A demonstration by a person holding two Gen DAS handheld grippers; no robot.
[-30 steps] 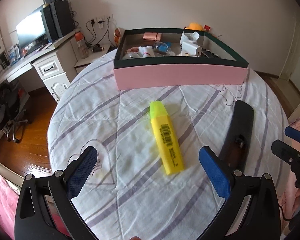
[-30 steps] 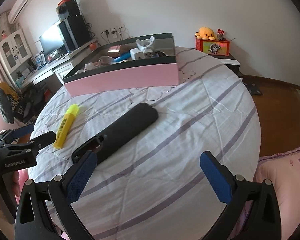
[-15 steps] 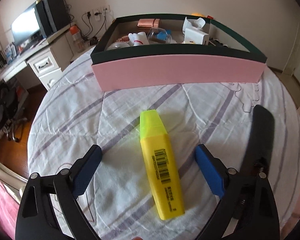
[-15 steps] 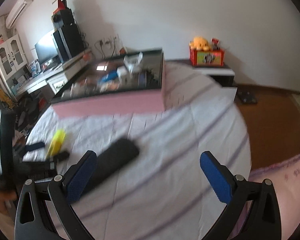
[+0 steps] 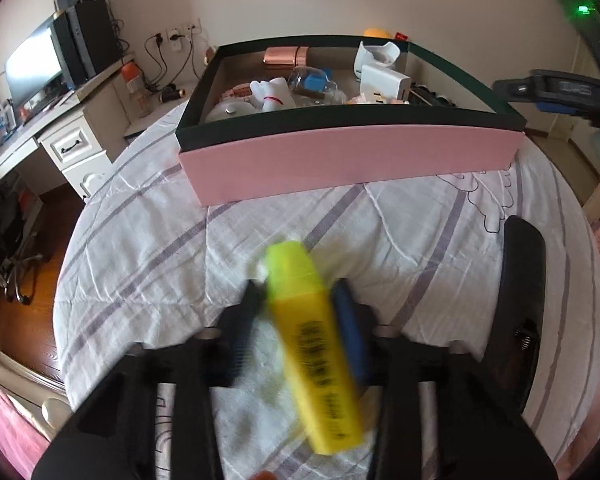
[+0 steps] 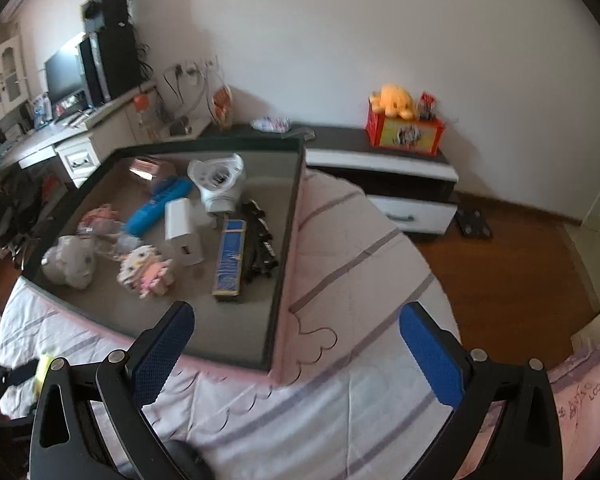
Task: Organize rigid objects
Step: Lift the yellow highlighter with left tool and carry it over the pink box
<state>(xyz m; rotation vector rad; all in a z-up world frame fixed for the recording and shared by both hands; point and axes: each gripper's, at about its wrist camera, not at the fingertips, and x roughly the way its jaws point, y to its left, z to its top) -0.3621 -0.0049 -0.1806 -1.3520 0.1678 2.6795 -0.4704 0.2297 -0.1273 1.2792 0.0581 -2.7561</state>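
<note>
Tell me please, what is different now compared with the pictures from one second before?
The left tool has just been closing and now grips the yellow highlighter, which lay free between its open jaws before. The right tool, empty and only slightly narrower, swung away from the black case toward the pink box. The box, its contents and the case stayed in place on the striped cloth.

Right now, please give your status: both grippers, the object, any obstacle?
Left gripper just closed on yellow plastic highlighter. Right gripper open, empty. Pink box with dark rim ahead; path clear.
</note>
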